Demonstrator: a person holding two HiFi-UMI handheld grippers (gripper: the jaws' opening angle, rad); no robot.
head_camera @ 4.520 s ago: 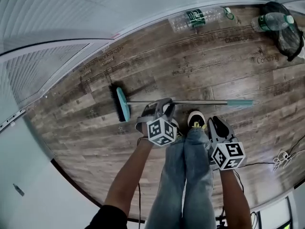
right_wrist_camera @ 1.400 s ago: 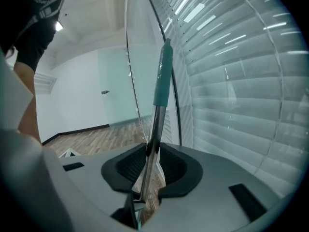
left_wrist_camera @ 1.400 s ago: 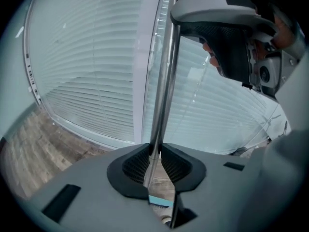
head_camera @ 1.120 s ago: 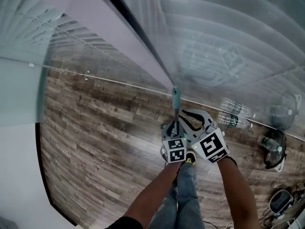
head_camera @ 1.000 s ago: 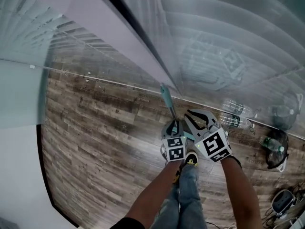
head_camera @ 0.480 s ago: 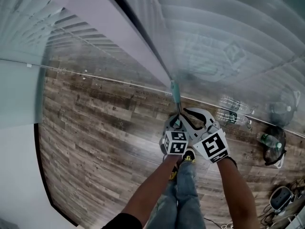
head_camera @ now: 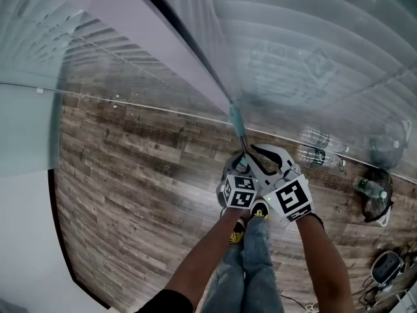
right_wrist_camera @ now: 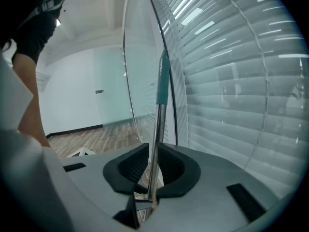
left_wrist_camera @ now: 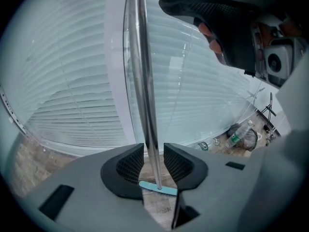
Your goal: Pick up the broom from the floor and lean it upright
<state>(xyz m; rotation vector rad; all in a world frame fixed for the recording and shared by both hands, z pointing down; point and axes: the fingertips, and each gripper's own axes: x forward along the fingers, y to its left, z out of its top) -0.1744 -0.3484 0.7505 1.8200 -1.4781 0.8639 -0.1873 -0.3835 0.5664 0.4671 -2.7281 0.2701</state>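
Now broom [head_camera: 236, 119] upright, teal grip tip at 12 o'clock of both grippers, apparently resting against glass wall [head_camera: 313, 57] with blinds. Only left gripper [left_wrist_camera: 153, 159] view shows teal head on wood-plank floor [head_camera: 130, 175]. Its ribbed black pads flank shiny metal pole, jaws just opening, gaps either side. Right gripper [right_wrist_camera: 153, 173] clamps pole. Head view hides both contacts behind marker cubes.

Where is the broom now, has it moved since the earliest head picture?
Yes. The broom lay flat on the wood floor; now it stands upright from it, teal end up beside the window.
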